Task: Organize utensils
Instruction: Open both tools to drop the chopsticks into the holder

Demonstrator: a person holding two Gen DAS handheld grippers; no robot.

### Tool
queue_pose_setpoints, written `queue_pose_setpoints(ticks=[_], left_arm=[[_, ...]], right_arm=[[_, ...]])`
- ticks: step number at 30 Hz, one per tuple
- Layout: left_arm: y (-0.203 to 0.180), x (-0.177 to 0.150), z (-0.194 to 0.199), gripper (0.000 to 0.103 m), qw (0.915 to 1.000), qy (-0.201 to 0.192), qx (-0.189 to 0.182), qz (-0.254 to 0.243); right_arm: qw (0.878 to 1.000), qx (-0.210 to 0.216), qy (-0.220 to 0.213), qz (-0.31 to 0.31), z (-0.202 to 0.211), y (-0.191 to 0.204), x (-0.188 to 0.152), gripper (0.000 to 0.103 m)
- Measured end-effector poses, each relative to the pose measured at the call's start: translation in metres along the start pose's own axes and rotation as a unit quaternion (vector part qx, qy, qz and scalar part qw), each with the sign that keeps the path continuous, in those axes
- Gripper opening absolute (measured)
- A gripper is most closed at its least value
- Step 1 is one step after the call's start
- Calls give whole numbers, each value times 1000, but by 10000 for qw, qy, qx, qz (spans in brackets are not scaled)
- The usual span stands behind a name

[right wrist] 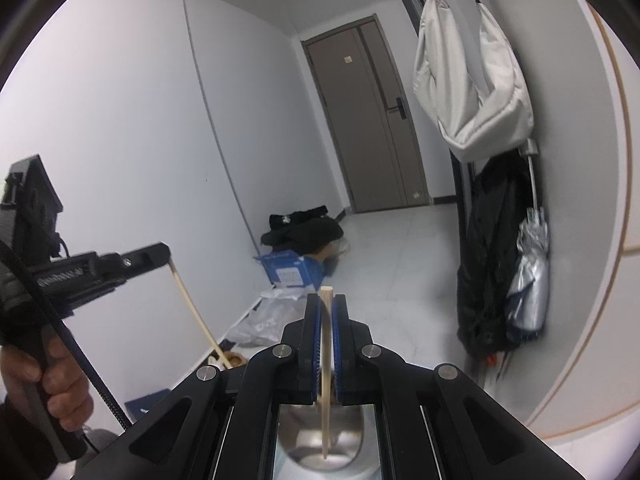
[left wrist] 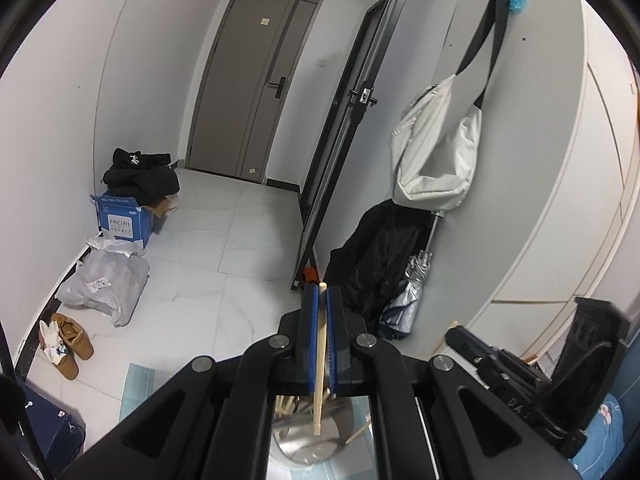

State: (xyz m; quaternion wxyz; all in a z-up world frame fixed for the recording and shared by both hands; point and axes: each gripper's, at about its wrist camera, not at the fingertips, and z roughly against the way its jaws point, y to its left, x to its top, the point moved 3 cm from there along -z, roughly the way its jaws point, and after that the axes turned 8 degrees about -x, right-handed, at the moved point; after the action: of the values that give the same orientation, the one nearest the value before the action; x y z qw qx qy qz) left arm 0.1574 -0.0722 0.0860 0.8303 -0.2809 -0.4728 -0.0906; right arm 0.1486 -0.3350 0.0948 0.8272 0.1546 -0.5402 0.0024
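A pale wooden chopstick (left wrist: 321,356) stands nearly upright between the blue-padded fingers of the left tongs (left wrist: 321,300), which are closed tight on it, its squared top poking just above the fingertips and its lower end hanging over a round shiny steel bowl (left wrist: 308,448) seen through the gap in the black frame. A second pale wooden chopstick (right wrist: 326,364) is pinched the same way in the right tongs (right wrist: 326,308), also closed on it, with its thin tip hanging over the steel bowl (right wrist: 324,448). Only the left wrist view shows more wooden sticks (left wrist: 286,404) leaning inside that bowl and a light blue mat (left wrist: 138,388) beneath it; the right tongs' black body (left wrist: 520,372) enters there from the right. Only the right wrist view shows the person's hand (right wrist: 48,384) wrapped around the left tool's handle, and the left tongs (right wrist: 170,258) from the side with their chopstick (right wrist: 196,316) slanting down from the tip. Both views look along a white-tiled hallway to a grey-brown door (left wrist: 256,80). A pale grey shoulder bag (left wrist: 436,148) hangs on the right wall above a black jacket (left wrist: 380,264) and a folded silver umbrella (right wrist: 528,276). By the left wall a blue cardboard box (left wrist: 124,220) carries dark clothes, and the left view alone adds a grey plastic mailer bag (left wrist: 104,284) and tan boots (left wrist: 68,340).
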Motion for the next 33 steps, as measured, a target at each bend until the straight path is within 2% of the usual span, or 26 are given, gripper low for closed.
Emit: queue_pose_setpoints(ticks=[8,14,22,30,33], left_arm=[[14,2,-25,1,9998,53,183,-13],[21,-6,-42,1,9994,325,139,-22],[24,-17,-47,1,9984,536,158,-116],[18,-27,-51,1,9970,718,135,-237],[15,-32,-53,1,9963,781,128,-323]], right_arm=[[9996,99,-262,104,-21,2,35,5],[9988,238,-364,235,-42,11,42,5],[9975,347,-57,620,-68,27,19,5],[9968,426,399,537,-78,21,-12,5],[9957,426,541,617,-81,23,-21,0]])
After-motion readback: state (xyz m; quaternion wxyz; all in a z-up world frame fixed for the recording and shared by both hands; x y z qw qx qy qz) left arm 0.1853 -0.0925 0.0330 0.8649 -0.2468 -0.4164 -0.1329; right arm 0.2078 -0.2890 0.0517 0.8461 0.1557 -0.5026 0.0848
